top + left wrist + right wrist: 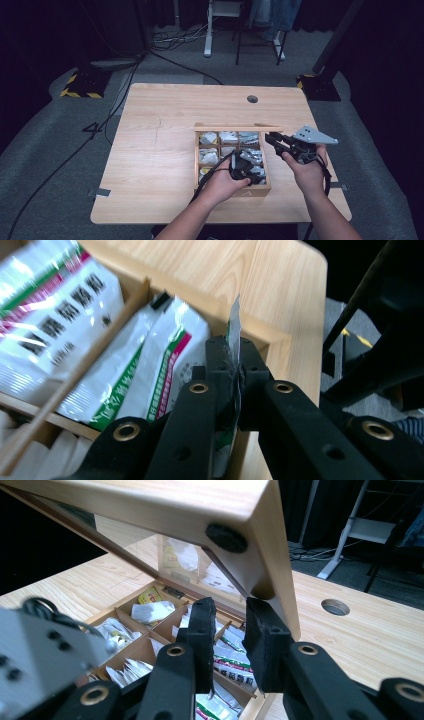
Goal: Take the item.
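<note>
Wooden table (150,150), centre-right of frame: compartment box (197,165). Sachet (235,330) is pinched edge-on betw. closed left gripper (234,365); lid (175,505) is clamped by right gripper (230,625), upper frame.

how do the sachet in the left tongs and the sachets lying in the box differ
The pinched sachet stands on edge, upright between the jaws of the left tongs, while the loose sachets lie flat in their compartment of the wooden box. The pinched sachet shows mostly its thin edge; the loose sachets show their full printed faces. The pinched sachet is gripped; the loose sachets are untouched. Both have white wrappers with green print.
</note>
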`<act>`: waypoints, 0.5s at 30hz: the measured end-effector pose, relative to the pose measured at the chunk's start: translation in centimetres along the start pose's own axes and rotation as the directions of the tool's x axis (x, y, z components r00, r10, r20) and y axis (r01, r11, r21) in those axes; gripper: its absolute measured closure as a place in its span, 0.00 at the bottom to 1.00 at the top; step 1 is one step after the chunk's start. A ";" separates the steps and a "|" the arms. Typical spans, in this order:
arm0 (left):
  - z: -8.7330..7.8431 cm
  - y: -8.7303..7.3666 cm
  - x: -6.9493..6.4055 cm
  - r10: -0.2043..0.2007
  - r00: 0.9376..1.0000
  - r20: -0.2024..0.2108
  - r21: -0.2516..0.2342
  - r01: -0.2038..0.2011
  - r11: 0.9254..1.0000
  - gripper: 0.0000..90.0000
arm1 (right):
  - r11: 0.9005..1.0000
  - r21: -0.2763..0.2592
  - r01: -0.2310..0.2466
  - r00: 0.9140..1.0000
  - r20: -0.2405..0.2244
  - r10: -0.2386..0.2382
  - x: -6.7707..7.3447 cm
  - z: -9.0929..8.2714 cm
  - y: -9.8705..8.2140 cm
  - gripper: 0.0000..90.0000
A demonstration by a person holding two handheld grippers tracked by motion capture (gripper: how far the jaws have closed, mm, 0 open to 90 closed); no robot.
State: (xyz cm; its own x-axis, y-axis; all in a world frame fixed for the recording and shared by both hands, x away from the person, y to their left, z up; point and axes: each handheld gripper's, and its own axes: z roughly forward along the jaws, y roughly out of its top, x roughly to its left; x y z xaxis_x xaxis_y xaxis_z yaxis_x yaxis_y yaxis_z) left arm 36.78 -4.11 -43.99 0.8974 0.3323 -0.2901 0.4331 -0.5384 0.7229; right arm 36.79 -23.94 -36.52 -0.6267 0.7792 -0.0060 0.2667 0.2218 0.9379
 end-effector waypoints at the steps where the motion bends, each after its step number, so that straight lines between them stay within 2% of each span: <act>1: -0.3 0.2 -0.1 0.010 1.000 -0.003 -0.002 -0.010 1.000 0.97 | 1.000 0.001 0.001 1.000 0.001 -0.001 0.0 0.0 0.0 0.82; 7: -1.5 1.1 -0.8 0.044 0.999 -0.032 -0.043 -0.046 0.998 0.97 | 1.000 -0.002 0.001 1.000 -0.001 -0.001 0.0 0.0 0.0 0.82; 10: -1.9 1.4 -0.9 0.053 0.998 -0.035 -0.051 -0.055 0.997 0.97 | 1.000 -0.001 0.000 1.000 -0.002 0.000 -0.1 0.0 0.0 0.82; 15: -3.3 2.1 -1.4 0.075 0.996 -0.044 -0.091 -0.078 0.993 0.97 | 1.000 -0.002 -0.007 1.000 -0.004 0.007 -0.1 0.0 0.0 0.82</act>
State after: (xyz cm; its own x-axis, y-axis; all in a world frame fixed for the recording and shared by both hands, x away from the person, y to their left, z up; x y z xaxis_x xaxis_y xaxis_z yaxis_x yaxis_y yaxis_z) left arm 36.21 -3.18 -40.03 0.9227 0.3246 -0.2078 0.3520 -0.4899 0.7976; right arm 36.84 -23.99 -36.55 -0.6280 0.7782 0.0018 0.2696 0.2154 0.9386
